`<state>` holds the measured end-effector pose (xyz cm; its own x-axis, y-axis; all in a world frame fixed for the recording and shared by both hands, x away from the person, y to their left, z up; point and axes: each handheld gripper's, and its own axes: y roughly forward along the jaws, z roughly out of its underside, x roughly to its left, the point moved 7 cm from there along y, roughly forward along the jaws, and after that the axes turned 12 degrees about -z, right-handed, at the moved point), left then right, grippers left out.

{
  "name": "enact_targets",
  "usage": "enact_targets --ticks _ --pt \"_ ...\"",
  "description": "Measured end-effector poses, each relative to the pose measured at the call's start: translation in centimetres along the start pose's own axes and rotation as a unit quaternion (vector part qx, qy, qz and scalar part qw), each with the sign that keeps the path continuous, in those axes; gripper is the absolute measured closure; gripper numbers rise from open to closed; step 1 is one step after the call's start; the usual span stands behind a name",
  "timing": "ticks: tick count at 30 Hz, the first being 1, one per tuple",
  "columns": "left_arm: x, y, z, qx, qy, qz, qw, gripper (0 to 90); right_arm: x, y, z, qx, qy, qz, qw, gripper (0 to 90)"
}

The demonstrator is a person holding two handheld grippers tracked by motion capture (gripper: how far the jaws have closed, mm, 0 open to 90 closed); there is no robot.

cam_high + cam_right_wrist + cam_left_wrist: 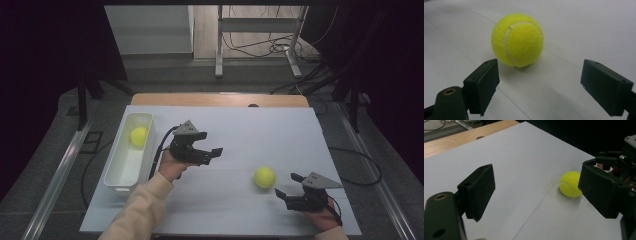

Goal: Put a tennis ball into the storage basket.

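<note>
A yellow tennis ball (264, 177) lies on the white table top (240, 135), right of centre. My right gripper (288, 185) is open just to the ball's right, its jaws pointing at it; in the right gripper view the ball (517, 40) sits a little beyond the spread jaws, apart from them. My left gripper (212, 153) hovers open above the table's middle, nothing between its jaws. In the left gripper view the ball (570, 184) lies ahead at the right, partly behind one jaw. A second tennis ball (139, 136) rests inside a white bin (116, 177).
The long white bin stands along the table's left edge. A wooden strip (220, 99) runs along the far edge. Beyond the table are metal frame legs (218, 45) and loose cables on the floor.
</note>
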<state>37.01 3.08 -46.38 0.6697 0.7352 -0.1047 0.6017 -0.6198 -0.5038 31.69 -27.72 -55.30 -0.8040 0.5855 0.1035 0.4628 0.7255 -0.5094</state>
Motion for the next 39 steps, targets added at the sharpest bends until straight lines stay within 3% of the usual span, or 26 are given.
enact_targets --ticks 10,18,21,39 --pt "-1.2 1.0 0.5 0.011 0.009 0.018 0.9997 14.9 0.3 -0.2 0.1 0.006 -0.004 0.011 0.9999 15.8" --pt "-1.7 1.7 0.9 0.020 0.014 0.023 0.9994 14.8 0.3 -0.1 0.1 0.008 -0.004 0.007 0.9999 15.8" --pt "-2.1 2.2 1.0 0.023 0.016 0.027 0.9992 14.8 0.5 -0.2 -0.1 -0.004 0.003 -0.002 1.0000 15.8" --pt "-4.0 4.9 1.5 0.043 0.029 0.046 0.9976 14.8 0.6 -0.4 -0.3 -0.007 0.000 -0.001 1.0000 15.9"
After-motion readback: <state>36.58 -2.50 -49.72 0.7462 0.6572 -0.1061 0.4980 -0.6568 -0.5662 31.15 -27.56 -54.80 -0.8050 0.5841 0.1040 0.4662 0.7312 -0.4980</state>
